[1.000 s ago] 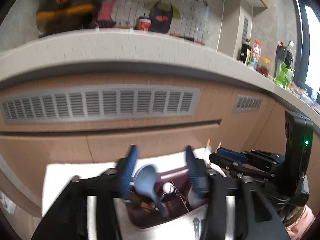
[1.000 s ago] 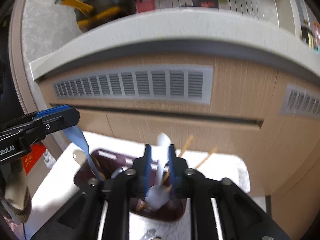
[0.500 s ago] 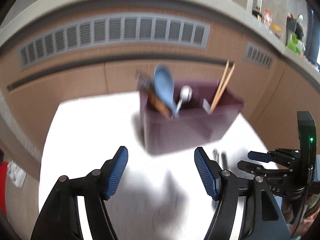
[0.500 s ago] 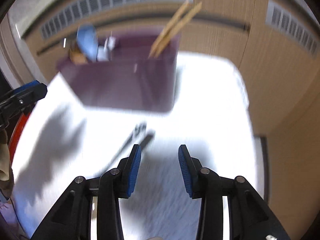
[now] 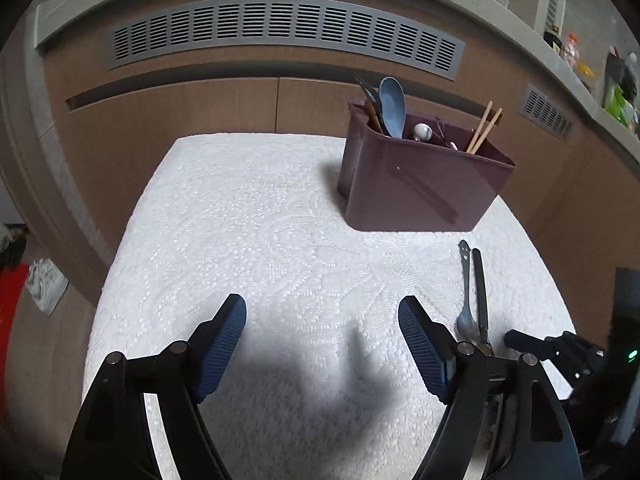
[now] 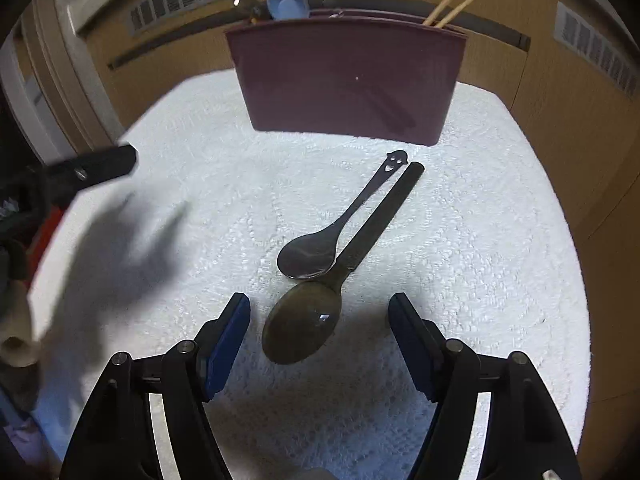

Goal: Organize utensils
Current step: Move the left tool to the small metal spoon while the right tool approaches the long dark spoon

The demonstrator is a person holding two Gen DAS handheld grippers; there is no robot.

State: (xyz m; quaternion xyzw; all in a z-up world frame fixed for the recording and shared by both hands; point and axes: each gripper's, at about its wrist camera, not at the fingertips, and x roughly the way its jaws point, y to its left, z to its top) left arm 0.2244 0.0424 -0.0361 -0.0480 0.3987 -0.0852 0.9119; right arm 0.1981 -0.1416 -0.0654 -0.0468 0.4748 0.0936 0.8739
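Both grippers are spread wide, empty. Lower the right gripper (image 6: 319, 332) squarely over the dark black-handled spoon (image 6: 304, 330), lying on the white textured cloth (image 6: 460, 260) before the maroon plastic caddy (image 6: 344, 80); avoid the touching steel smiley-handled spoon (image 6: 310, 254). The left gripper (image 5: 322, 344) hovers clear.

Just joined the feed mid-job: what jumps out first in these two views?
Two spoons lie side by side on the white cloth: a steel spoon with a smiley handle and a larger dark-handled spoon, its bowl just ahead of the open right gripper. Behind them stands the maroon utensil bin, holding a blue spoon and chopsticks. The left gripper is open over bare cloth.
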